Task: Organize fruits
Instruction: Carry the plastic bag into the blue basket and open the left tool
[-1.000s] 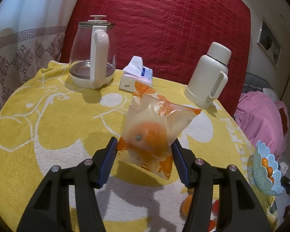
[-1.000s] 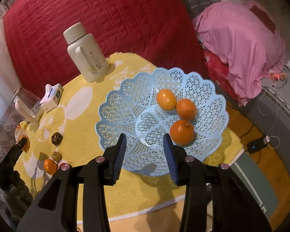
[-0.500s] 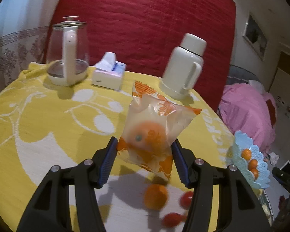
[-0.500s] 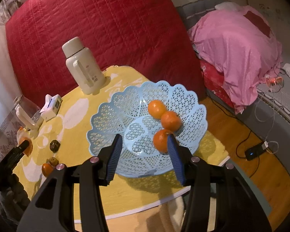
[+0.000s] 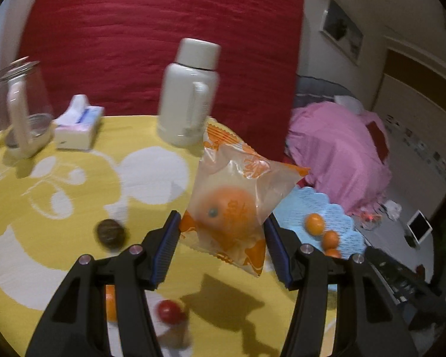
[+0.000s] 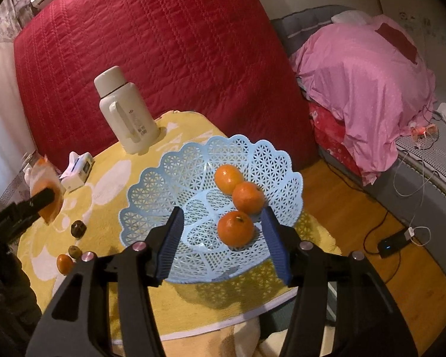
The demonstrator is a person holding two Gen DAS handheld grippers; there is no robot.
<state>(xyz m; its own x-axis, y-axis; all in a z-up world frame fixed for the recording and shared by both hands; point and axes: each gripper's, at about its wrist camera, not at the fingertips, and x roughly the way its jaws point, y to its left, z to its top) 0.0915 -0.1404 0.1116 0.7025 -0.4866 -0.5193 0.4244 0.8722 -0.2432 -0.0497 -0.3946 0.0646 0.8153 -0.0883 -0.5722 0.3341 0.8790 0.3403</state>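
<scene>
The left gripper [image 5: 221, 248] is clamped on a bagged orange [image 5: 229, 212], holding it in the air above the yellow-covered worktop [image 5: 74, 184]. The right gripper [image 6: 221, 244] hangs over the blue basket [image 6: 169, 184] — its jaws have just been opening and grip nothing, though one of the three oranges [image 6: 235, 227] in the basket shows between them. A red fruit [image 5: 168, 312], a dark fruit [image 5: 110, 232] and another orange fruit [image 6: 64, 263] lie loose on the worktop — well apart from the basket.
</scene>
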